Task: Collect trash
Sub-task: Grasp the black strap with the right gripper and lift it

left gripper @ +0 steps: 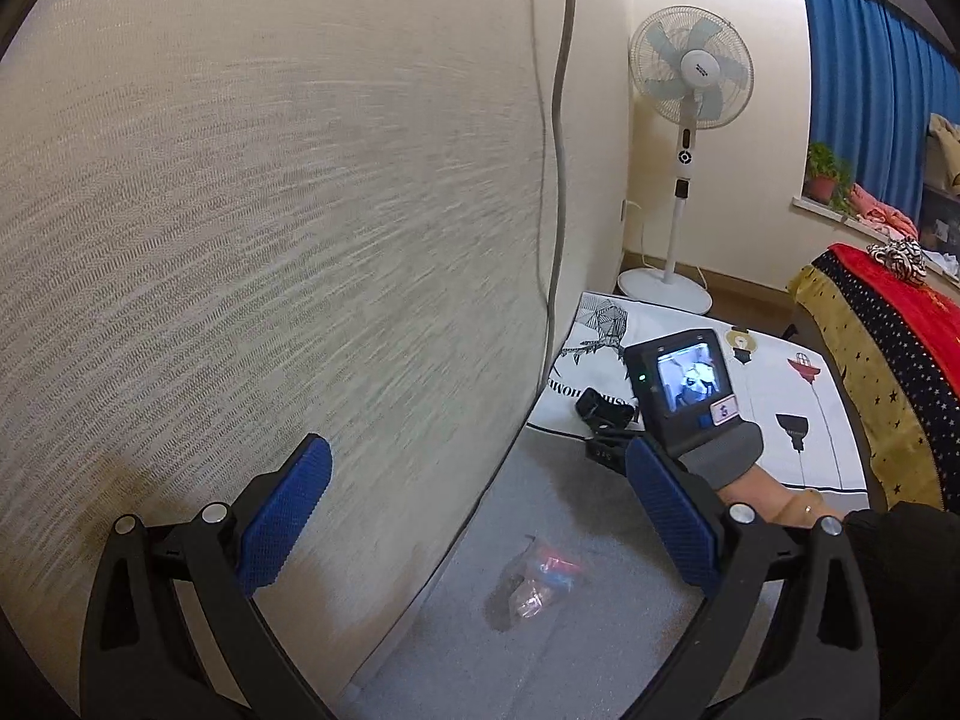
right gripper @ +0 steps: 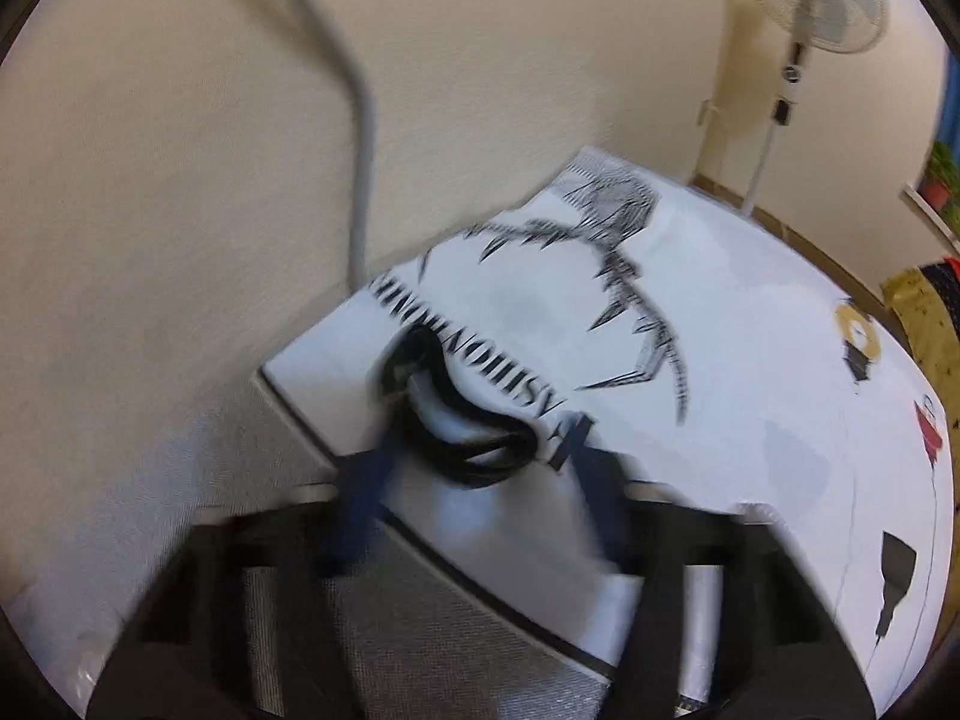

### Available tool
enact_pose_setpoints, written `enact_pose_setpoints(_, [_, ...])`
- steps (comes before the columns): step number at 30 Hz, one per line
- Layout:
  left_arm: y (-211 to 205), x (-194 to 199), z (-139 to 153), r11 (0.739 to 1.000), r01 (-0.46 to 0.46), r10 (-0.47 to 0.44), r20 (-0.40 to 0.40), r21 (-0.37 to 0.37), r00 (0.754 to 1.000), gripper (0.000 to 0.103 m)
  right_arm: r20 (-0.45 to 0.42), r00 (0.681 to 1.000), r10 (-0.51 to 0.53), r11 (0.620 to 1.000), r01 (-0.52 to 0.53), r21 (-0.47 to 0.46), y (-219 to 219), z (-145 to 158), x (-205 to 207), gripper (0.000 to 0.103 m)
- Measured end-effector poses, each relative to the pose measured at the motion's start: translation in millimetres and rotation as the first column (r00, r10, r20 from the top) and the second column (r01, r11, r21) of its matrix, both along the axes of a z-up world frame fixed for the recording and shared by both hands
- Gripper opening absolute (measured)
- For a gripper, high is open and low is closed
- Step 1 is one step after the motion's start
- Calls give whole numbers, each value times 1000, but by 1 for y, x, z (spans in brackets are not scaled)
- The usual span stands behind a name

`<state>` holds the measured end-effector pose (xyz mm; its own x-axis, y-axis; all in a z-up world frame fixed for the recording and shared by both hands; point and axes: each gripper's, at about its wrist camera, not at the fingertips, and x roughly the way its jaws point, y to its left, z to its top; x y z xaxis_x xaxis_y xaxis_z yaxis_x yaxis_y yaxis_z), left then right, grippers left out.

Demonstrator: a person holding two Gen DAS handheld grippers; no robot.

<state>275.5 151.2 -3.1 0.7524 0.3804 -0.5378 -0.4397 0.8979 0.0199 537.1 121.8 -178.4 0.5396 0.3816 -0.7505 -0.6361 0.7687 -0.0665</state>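
Observation:
A crumpled clear wrapper [left gripper: 537, 585] with red and blue bits lies on the grey floor mat [left gripper: 510, 660], below and between my left gripper's [left gripper: 480, 516] blue-padded fingers [left gripper: 282, 516]; that gripper is open and empty beside the wall. My right gripper [right gripper: 474, 498] is open, blurred by motion, just above a black coiled strap [right gripper: 468, 438] lying on a white printed sheet [right gripper: 720, 360]. In the left wrist view the right gripper's body with its small screen [left gripper: 684, 384] is seen from behind, over the same strap [left gripper: 603, 408].
A cream wall [left gripper: 270, 210] with a grey cable [left gripper: 558, 120] fills the left. A standing fan [left gripper: 690, 78] is in the corner. A bed with a red and gold starred cover [left gripper: 870, 372] lies right, under blue curtains [left gripper: 870, 60].

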Motion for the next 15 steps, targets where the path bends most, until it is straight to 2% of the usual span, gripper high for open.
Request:
enact_pose_setpoints(1, [0, 0, 0, 1000, 1, -1, 1, -2, 1000, 95, 20, 1000, 3, 1000, -2, -11, 1, 0, -3, 20])
enact_pose_setpoints(3, [1, 0, 0, 1000, -1, 1, 2, -5, 1000, 95, 32, 999, 21, 1000, -21, 2, -1, 4, -8, 12])
enact_pose_setpoints(10, [-1, -2, 2, 1000, 2, -2, 7, 1, 1000, 95, 53, 998, -37, 999, 36, 28, -34, 27, -26, 11])
enact_pose_setpoints(15, [-5, -4, 10, 999, 35, -34, 49, -21, 998, 95, 78, 989, -122, 989, 115, 92, -94, 87, -69, 11])
